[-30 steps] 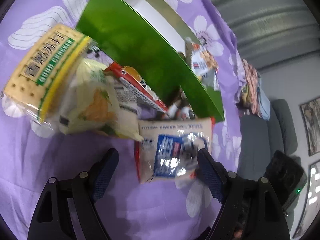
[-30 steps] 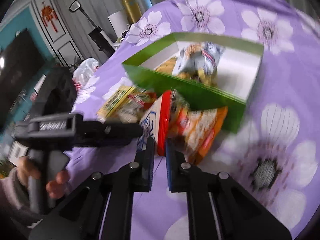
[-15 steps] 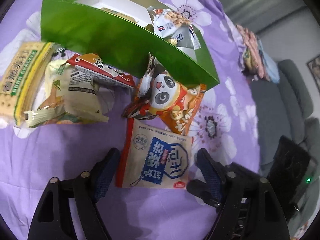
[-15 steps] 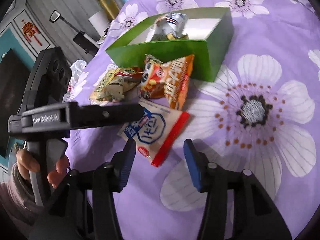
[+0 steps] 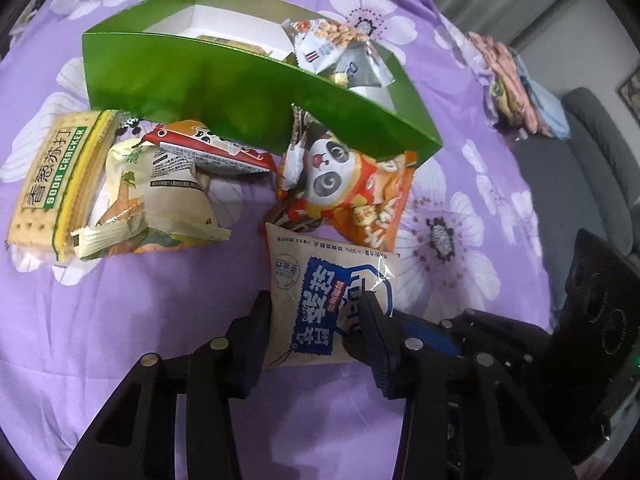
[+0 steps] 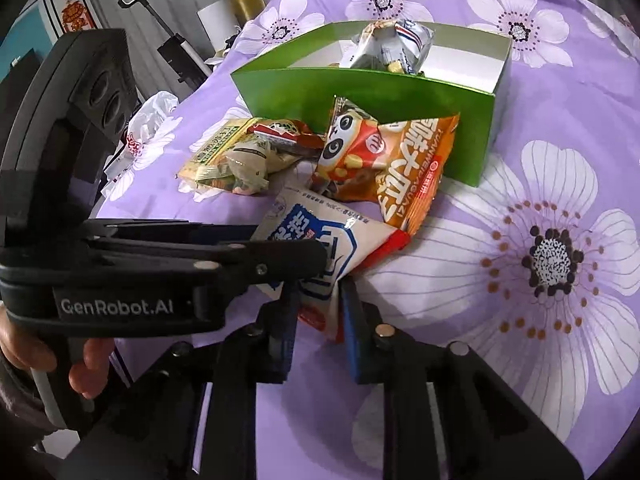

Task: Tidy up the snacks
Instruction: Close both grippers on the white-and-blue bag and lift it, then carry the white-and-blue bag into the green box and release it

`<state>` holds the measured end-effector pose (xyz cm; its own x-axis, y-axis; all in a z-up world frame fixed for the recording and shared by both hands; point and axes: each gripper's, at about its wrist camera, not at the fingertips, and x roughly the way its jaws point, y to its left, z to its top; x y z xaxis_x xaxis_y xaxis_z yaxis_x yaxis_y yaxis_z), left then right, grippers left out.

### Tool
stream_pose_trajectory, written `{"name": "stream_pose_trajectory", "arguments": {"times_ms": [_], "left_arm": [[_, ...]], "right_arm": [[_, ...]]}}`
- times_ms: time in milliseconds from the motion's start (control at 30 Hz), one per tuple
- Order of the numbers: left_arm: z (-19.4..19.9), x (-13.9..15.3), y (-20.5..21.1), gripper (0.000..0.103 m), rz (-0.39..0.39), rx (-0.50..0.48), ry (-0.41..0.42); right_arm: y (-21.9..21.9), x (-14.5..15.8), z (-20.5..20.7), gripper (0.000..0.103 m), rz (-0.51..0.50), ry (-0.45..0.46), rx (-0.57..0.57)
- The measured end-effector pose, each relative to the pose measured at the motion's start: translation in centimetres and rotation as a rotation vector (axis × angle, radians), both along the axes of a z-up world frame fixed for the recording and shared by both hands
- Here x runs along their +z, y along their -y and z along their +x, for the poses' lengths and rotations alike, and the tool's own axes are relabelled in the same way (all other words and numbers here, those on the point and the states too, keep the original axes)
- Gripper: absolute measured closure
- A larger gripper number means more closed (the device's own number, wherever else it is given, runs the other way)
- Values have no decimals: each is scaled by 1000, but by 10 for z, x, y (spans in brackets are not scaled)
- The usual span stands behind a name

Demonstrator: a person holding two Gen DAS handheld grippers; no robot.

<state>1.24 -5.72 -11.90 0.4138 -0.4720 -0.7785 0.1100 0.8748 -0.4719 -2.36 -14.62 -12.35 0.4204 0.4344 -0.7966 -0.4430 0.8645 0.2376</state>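
Observation:
A beige snack packet with a blue label (image 5: 320,280) (image 6: 320,232) lies on the purple cloth in front of the green box (image 5: 200,80) (image 6: 320,92). My left gripper (image 5: 316,334) is closing, and its pads press the packet's two long sides. My right gripper (image 6: 319,316) is also closing, pinching the packet's near corner with the red edge. An orange panda bag (image 5: 348,188) (image 6: 384,160) leans on the box wall. To its left lie a red packet (image 5: 208,152), a pale bag (image 5: 160,200) and soda crackers (image 5: 56,176). A silver packet (image 5: 332,48) sits inside the box.
The purple floral cloth (image 6: 560,320) spreads wide to the right of the snacks. A grey sofa (image 5: 592,160) and a pile of clothes (image 5: 512,80) lie beyond its edge. A white plastic bag (image 6: 152,120) sits at the far left. A hand (image 6: 88,368) holds the left gripper's handle.
The right gripper opened, let the packet lie flat, then came down and closed on its corner. The left gripper's jaws narrowed from wide apart onto the packet's sides.

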Motion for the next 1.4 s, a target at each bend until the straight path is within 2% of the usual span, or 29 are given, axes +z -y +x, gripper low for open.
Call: {"name": "stream_pose_trajectory", "arguments": {"times_ms": [200,467,767,1000,1133,1367,1400], "left_arm": [[-6,11,3,63,-31,-2,31],[-12,53,-4,63,-41,6,133],[34,97,-33,63,-16,56,235],[85,96,-59,63,-17,98,224],[110,85,-70,63,-27,120,182],[133,67,-73,63,6,166,135],[134,65,-74,63,6,176,131]], "right_arm": [[13,10,-6,87,7,18,-5],[16,45,-13,88,38,101,14],[-4,88,30,88,58,229,53],[-23,95,89,88,76,251,59],[-33,90,118,88,57,235,63],[-47,73,143,84,-17,207,53],[-48,72,143,80,-30,209,51]]}}
